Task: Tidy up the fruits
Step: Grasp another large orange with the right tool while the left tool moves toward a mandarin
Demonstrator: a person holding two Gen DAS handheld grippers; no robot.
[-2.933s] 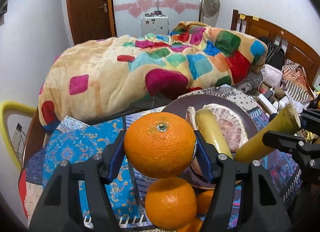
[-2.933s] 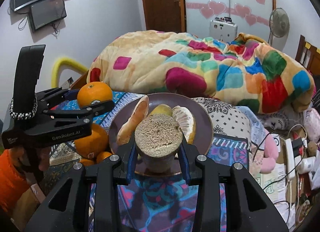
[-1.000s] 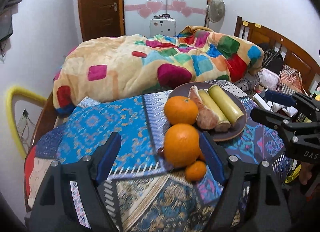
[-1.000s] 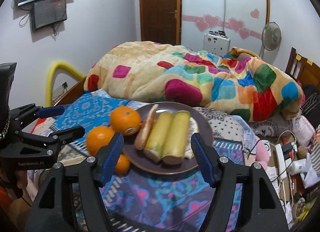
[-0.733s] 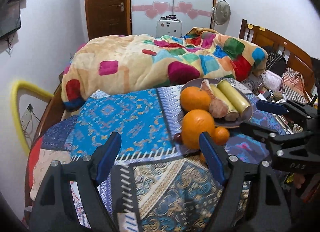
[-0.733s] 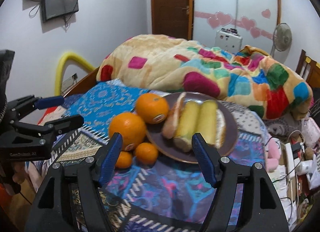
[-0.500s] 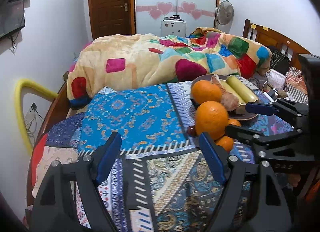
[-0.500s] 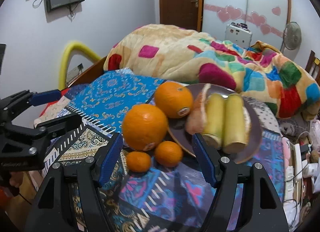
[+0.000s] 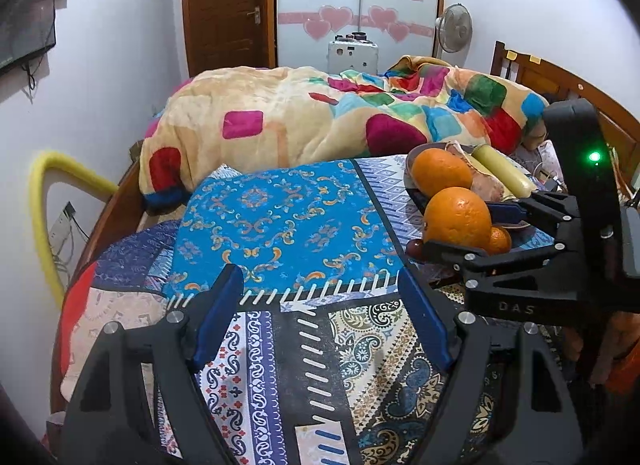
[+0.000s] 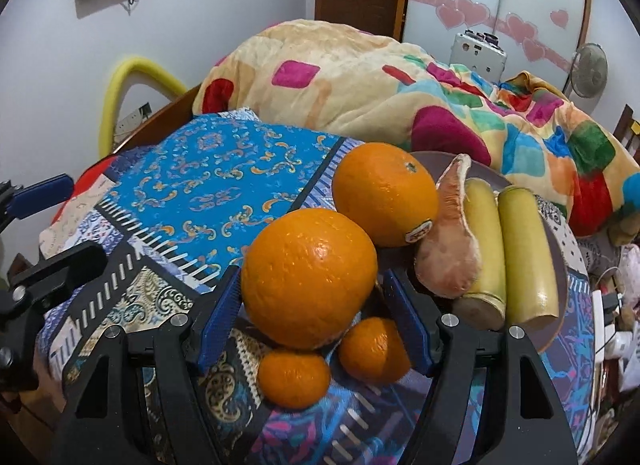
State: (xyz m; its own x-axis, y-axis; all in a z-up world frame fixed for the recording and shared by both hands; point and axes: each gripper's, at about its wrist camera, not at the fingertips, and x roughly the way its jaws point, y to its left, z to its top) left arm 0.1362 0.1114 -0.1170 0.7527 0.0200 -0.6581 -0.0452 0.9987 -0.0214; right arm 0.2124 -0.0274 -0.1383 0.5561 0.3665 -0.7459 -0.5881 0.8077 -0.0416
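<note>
A large orange (image 10: 310, 277) sits on the patterned cloth between the open jaws of my right gripper (image 10: 312, 319); contact cannot be told. It also shows in the left wrist view (image 9: 457, 217). A second large orange (image 10: 384, 195) leans on the rim of the brown plate (image 10: 560, 261), which holds a pomelo segment (image 10: 450, 249) and two yellow sugarcane pieces (image 10: 524, 253). Two small mandarins (image 10: 294, 377) lie below the near orange. My left gripper (image 9: 320, 309) is open and empty over the cloth, left of the fruit.
The table is covered by a blue patchwork cloth (image 9: 280, 217). Behind it is a bed with a colourful blanket (image 9: 340, 117). A yellow foam-wrapped chair back (image 9: 44, 201) stands at the left. Clutter and a power strip (image 10: 608, 325) lie right of the plate.
Both grippers let go of their fruit onto the plate and drew back. The right gripper then moved left and close around the near large orange. The left gripper swung left.
</note>
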